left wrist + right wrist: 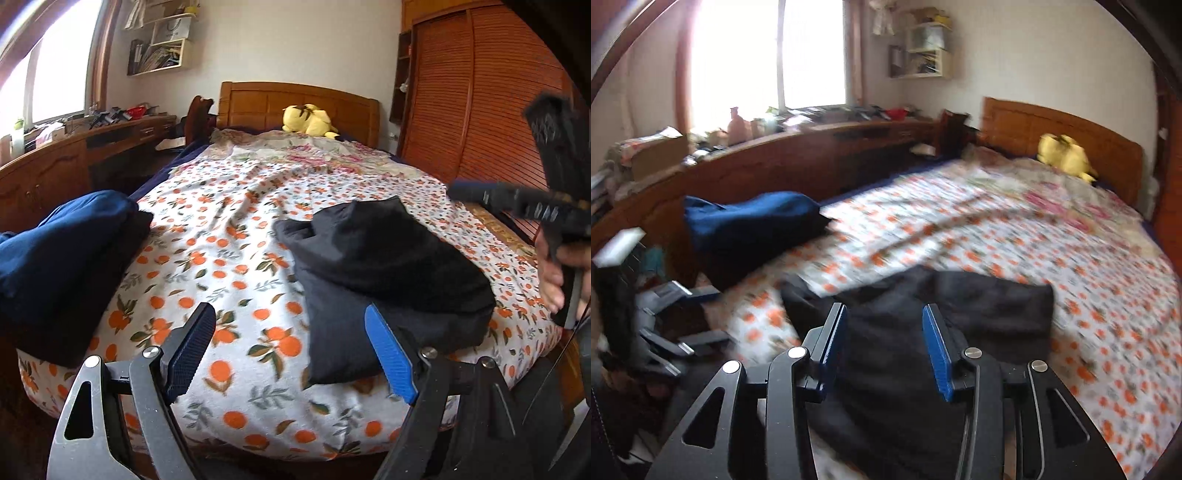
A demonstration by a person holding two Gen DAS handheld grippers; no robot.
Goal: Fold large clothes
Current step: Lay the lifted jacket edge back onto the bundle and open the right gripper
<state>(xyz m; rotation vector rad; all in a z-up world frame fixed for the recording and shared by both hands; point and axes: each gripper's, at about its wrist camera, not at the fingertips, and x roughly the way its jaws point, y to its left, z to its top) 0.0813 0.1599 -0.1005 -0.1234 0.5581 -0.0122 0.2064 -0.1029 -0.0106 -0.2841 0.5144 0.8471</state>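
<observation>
On the bed (236, 229) lay our folded black garment (388, 266); we held both grippers, left (295, 354) and right (886, 354), with jaws open, gripping nothing.

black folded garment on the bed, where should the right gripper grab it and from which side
Probably the near hem of the black folded garment, approached from the foot of the bed. There the layers stack into a thick edge on the orange-print bedspread, and the right gripper already hangs open above it, nothing pinched.
</observation>
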